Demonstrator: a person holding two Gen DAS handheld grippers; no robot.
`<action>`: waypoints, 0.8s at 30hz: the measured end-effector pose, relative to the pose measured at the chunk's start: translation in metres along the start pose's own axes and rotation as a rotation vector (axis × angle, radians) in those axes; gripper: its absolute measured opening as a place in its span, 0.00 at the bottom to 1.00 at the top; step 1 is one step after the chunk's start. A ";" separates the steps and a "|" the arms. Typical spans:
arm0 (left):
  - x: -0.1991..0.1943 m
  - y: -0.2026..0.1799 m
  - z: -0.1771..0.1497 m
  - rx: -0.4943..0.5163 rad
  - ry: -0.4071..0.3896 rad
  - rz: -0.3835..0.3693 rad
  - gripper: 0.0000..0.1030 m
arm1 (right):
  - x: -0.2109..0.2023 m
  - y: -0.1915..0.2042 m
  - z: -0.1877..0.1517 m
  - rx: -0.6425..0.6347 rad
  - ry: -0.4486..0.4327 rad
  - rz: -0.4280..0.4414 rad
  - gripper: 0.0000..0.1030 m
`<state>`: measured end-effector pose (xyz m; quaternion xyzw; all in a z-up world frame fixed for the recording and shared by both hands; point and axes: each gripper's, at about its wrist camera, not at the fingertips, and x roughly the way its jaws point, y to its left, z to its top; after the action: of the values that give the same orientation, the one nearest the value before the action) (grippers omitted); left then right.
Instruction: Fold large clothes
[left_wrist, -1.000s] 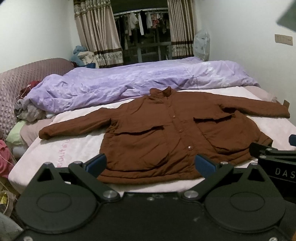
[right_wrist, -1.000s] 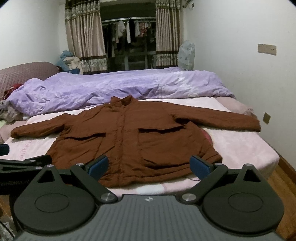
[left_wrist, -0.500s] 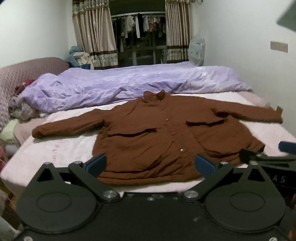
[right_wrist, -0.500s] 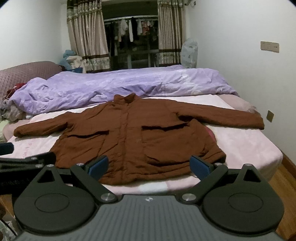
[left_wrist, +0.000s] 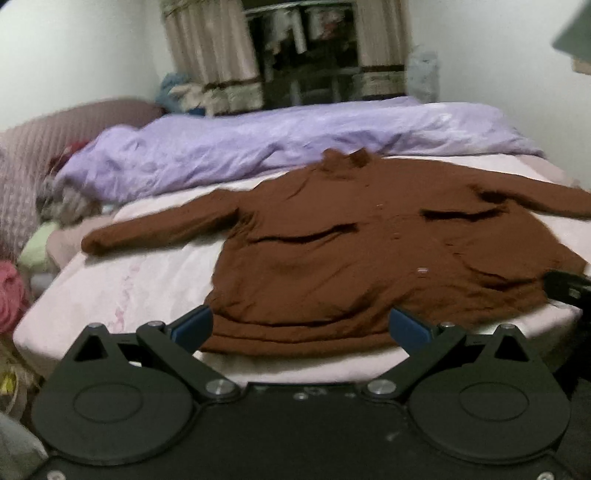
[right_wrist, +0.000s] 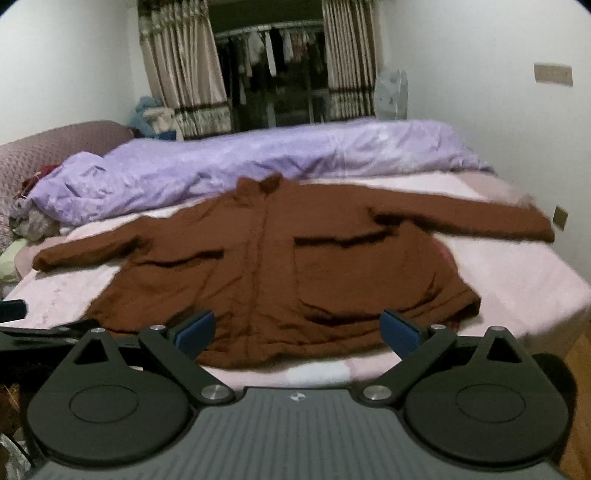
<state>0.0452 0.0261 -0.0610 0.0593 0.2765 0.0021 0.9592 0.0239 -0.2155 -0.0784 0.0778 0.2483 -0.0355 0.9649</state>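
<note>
A large brown jacket (left_wrist: 369, 243) (right_wrist: 280, 266) lies flat and face up on the pink bed (left_wrist: 147, 280) (right_wrist: 517, 280), buttoned, both sleeves spread sideways, collar toward the far side. My left gripper (left_wrist: 301, 326) hovers open just short of the jacket's hem, nothing between its blue pads. My right gripper (right_wrist: 297, 326) is open too, near the hem on the jacket's right half. Part of the right gripper (left_wrist: 565, 290) shows at the right edge of the left wrist view; part of the left gripper (right_wrist: 44, 326) shows at the left edge of the right wrist view.
A rumpled purple duvet (left_wrist: 258, 147) (right_wrist: 258, 162) lies along the bed behind the jacket. A padded headboard (left_wrist: 33, 147) and loose clothes (left_wrist: 62, 199) are at the left. Curtains (right_wrist: 184, 74) and a clothes rack stand at the back. White wall at right; wooden floor (right_wrist: 576, 369).
Both grippers have moved closer to the bed's near edge and the jacket's hem, so the jacket fills more of each view. Both stay open; the jacket has not moved.
</note>
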 end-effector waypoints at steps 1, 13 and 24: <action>0.011 0.007 0.002 -0.029 0.011 0.008 1.00 | 0.012 -0.005 0.001 0.005 0.013 -0.012 1.00; 0.199 0.232 0.057 -0.350 0.064 0.275 1.00 | 0.100 -0.046 0.036 0.031 0.106 -0.170 1.00; 0.359 0.443 0.090 -0.742 0.177 0.331 1.00 | 0.165 -0.067 0.065 0.066 0.159 -0.270 1.00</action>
<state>0.4098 0.4686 -0.1247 -0.2470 0.3250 0.2608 0.8749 0.1914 -0.2973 -0.1112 0.0779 0.3308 -0.1668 0.9256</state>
